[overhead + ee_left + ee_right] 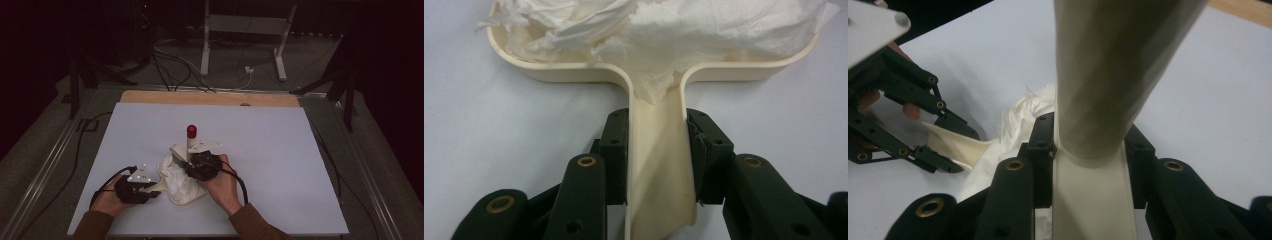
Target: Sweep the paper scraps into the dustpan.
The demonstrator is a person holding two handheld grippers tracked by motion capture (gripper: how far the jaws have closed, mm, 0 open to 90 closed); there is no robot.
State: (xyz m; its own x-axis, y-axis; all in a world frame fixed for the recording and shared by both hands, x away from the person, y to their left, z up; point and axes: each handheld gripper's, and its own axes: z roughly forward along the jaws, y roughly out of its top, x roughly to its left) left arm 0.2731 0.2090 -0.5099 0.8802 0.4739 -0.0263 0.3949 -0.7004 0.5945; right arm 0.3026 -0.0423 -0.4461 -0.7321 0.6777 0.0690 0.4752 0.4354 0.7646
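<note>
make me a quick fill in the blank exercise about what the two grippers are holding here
1. The left gripper is shut on the cream dustpan's ____.
2. The pan is heaped with crumpled white ____.
3. The right gripper is shut on the cream handle of a tool whose end cap is coloured ____.
4. Everything rests on a pale table whose far edge shows a strip of ____.

Missing words: handle; paper; red; wood
</note>
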